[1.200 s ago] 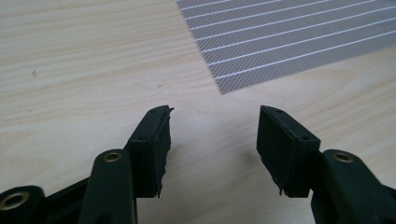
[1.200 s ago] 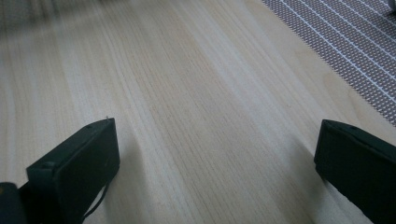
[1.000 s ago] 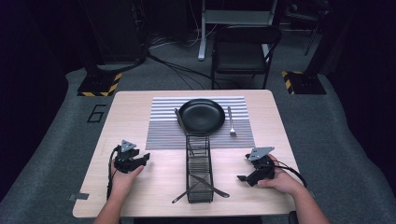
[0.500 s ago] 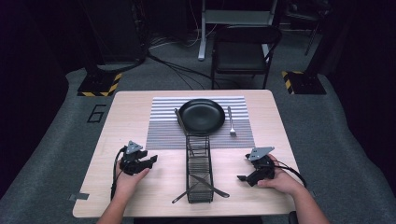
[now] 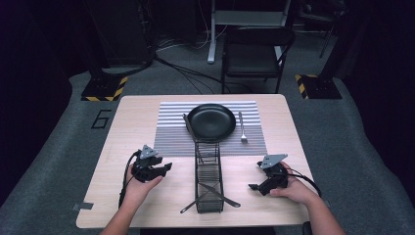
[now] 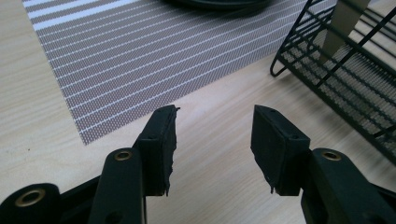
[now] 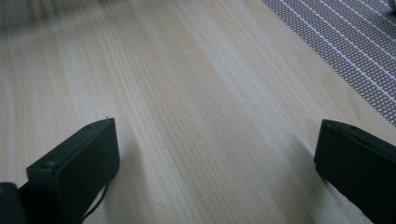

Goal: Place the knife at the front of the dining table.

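A: What's over on your left?

B: My left gripper, sitting low over the bare wood of the table. Its jaws stand parted with nothing between them. Through its own camera, the left gripper points at the near corner of the striped placemat, with the wire rack off to one side.

A: And the middle?

B: The striped placemat lies on the far half of the table with a black plate on it. A knife lies just beside the plate's left edge, and a fork lies to its right, apart from it. The wire rack runs from the mat's near edge towards me. Two pieces of cutlery cross in its near end and poke out both sides; I can't tell what kind they are.

A: Your right?

B: My right gripper rests near the table's surface, right of the rack and apart from it. In its own view the right gripper has its jaws spread wide over plain wood, gripping nothing, with the mat's corner at the upper right.
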A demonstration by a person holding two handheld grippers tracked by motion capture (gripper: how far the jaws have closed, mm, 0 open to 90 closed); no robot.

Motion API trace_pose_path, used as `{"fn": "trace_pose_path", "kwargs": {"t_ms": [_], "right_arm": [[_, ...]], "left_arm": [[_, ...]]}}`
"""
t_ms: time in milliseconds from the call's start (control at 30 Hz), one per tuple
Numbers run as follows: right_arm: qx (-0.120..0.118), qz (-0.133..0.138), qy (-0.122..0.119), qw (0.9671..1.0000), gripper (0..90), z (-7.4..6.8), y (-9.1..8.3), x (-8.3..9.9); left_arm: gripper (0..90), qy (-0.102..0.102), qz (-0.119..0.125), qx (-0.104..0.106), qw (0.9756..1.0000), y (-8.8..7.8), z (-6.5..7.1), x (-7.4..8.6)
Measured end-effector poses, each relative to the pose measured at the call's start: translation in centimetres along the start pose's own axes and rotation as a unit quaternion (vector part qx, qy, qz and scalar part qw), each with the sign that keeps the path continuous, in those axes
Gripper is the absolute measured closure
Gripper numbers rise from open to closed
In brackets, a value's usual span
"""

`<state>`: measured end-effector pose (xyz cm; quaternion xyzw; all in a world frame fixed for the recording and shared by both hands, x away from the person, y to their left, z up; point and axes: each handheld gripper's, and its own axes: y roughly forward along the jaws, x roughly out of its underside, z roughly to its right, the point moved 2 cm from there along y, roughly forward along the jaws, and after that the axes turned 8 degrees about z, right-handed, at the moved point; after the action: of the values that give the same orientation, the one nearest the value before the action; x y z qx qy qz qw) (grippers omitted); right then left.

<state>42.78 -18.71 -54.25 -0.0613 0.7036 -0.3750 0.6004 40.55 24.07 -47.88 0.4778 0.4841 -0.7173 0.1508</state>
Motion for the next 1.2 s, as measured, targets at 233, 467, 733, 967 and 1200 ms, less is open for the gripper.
{"fn": "trace_pose_path", "kwargs": {"t_ms": [233,467,733,967,1200], "right_arm": [[-0.002,-0.002,-0.005,1.0,0.0,0.1,0.0,0.0],[-0.001,-0.002,-0.005,1.0,0.0,0.1,0.0,0.0],[-0.002,-0.002,-0.005,1.0,0.0,0.1,0.0,0.0],[-0.002,-0.002,-0.005,1.0,0.0,0.1,0.0,0.0],[-0.001,-0.002,-0.005,1.0,0.0,0.1,0.0,0.0]], "left_arm": [[52.8,-0.002,0.016,0.012,0.9998,-0.5,0.8,-2.5],[52.6,0.002,0.029,0.021,0.9993,-0.8,1.8,-4.9],[53.4,0.009,0.037,0.031,0.9988,-0.7,2.6,-6.8],[53.7,0.006,0.046,0.043,0.998,-0.4,3.3,-8.2],[53.7,0.015,0.037,0.057,0.9976,0.6,4.2,-8.8]]}}
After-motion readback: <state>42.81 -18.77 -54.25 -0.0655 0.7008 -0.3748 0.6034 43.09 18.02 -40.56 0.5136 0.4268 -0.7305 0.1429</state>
